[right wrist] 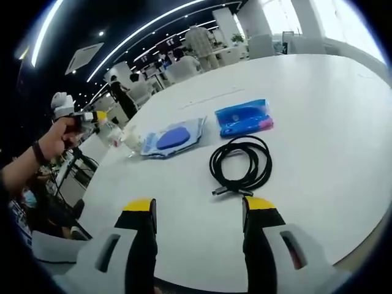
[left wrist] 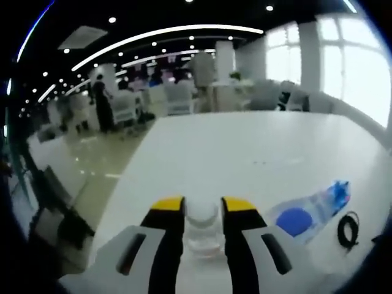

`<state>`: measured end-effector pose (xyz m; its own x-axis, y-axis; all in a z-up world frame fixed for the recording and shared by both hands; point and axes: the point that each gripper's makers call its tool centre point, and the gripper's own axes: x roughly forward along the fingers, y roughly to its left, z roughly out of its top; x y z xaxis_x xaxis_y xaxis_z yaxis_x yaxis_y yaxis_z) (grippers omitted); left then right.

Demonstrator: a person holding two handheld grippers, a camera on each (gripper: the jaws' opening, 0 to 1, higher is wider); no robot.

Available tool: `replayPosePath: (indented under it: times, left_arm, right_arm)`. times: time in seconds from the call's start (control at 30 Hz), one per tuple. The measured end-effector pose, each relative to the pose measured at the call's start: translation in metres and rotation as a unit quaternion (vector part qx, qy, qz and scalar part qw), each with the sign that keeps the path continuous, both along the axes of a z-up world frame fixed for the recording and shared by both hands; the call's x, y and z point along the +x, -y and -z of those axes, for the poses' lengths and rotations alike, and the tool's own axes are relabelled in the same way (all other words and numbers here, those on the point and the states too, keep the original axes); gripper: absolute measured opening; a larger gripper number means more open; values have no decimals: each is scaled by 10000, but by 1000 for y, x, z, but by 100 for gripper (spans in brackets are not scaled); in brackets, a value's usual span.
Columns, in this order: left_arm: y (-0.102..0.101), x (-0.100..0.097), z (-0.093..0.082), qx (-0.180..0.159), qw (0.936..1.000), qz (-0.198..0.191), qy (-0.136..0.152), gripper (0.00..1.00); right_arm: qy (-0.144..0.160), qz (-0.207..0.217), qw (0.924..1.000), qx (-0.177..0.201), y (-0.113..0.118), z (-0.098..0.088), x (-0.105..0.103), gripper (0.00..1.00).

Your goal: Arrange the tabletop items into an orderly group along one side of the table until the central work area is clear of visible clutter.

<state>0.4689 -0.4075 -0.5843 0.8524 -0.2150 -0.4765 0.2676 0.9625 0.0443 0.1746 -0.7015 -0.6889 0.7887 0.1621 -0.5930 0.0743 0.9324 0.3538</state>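
Note:
A small clear cup (left wrist: 203,233) stands near the white table's (left wrist: 245,153) edge, and my left gripper (left wrist: 203,206) is shut on it, yellow-tipped jaws pressing both sides. To its right lie a clear bag with a blue disc (left wrist: 295,220), a blue packet (left wrist: 337,193) and a coiled black cable (left wrist: 348,230). In the right gripper view my right gripper (right wrist: 199,205) hangs open above the table (right wrist: 318,104), just short of the black cable (right wrist: 240,164). Beyond it are the blue packet (right wrist: 244,117) and the clear bag (right wrist: 173,138). A person's hand holds the left gripper (right wrist: 98,117) at the cup (right wrist: 130,140).
The table's left edge (left wrist: 131,177) drops to a shiny floor with a dark chair (left wrist: 58,214) beside it. Far behind are people (left wrist: 101,104), chairs and bright windows (left wrist: 361,67). The person's forearm (right wrist: 24,162) reaches in from the left.

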Motion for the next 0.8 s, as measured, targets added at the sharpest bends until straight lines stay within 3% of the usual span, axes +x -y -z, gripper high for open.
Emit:
replayPosePath:
  times: [0.1,0.23,0.37,0.63,0.7,0.8]
  left_arm:
    - [-2,-4,-5,8,10000,15,85,25]
    - [-3,-16,-4,-99,9999,78,-9,30]
    - [-3,-36,-8,-243,9997,23,10,40]
    - [5,-80,13,-578,9973,157,-430,43]
    - [6,-91,14,-797,9958,142,-430,44]
    - [5,-102,16,-752,9964,142,-368,44]
  right_arm:
    - [3,5,10000,3,0,0,0,56]
    - [8,6,10000,10,0,0,0,56]
    - [12,6,10000,15,0,-1,0,56]
    - [-23,-54,10000,-2,-2,1,-1,56]
    - [-26,-81,10000,-11,-3,1,0,56]
    - [-44,-119,9999,-27,-6,1,-1,56]
